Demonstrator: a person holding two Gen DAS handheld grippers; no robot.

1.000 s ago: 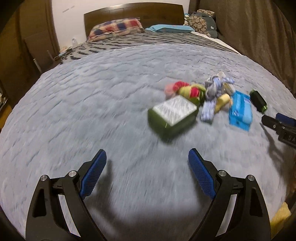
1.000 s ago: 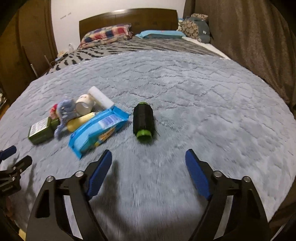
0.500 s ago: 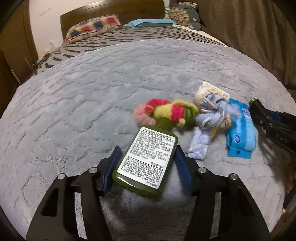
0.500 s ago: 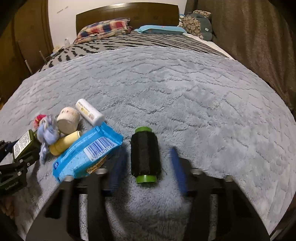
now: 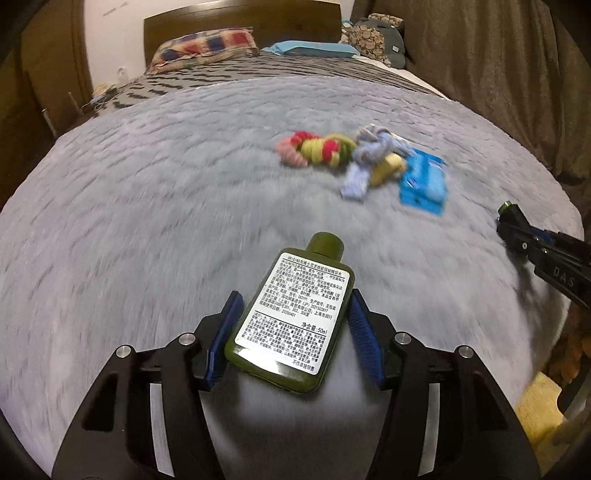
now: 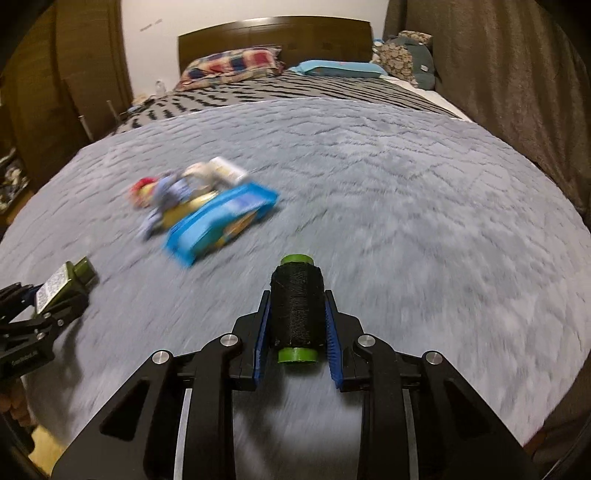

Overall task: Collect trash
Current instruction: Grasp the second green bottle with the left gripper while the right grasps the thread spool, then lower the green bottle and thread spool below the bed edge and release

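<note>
My left gripper [image 5: 293,314] is shut on a flat dark green bottle [image 5: 291,314] with a white printed label, held above the grey blanket [image 5: 147,221]. It also shows at the left edge of the right wrist view [image 6: 61,286]. My right gripper [image 6: 297,317] is shut on a black thread spool [image 6: 297,308] with green ends, lifted off the blanket. That gripper shows at the right edge of the left wrist view [image 5: 517,229]. A pile stays on the blanket: a blue wipes pack [image 5: 423,181], a pink-green-red knitted toy [image 5: 314,149], a pale blue cloth [image 5: 365,155] and a yellow tube [image 5: 386,168].
The bed runs back to a striped cover [image 6: 295,92], pillows [image 6: 231,66] and a wooden headboard [image 6: 273,35]. Brown curtains [image 6: 517,74] hang along the right. A white tube [image 6: 227,170] lies behind the pile. Something yellow [image 5: 539,402] sits low beside the bed.
Both grippers closed on their objects, the left on the green bottle and the right on the spool, then lifted and drew back from the pile.
</note>
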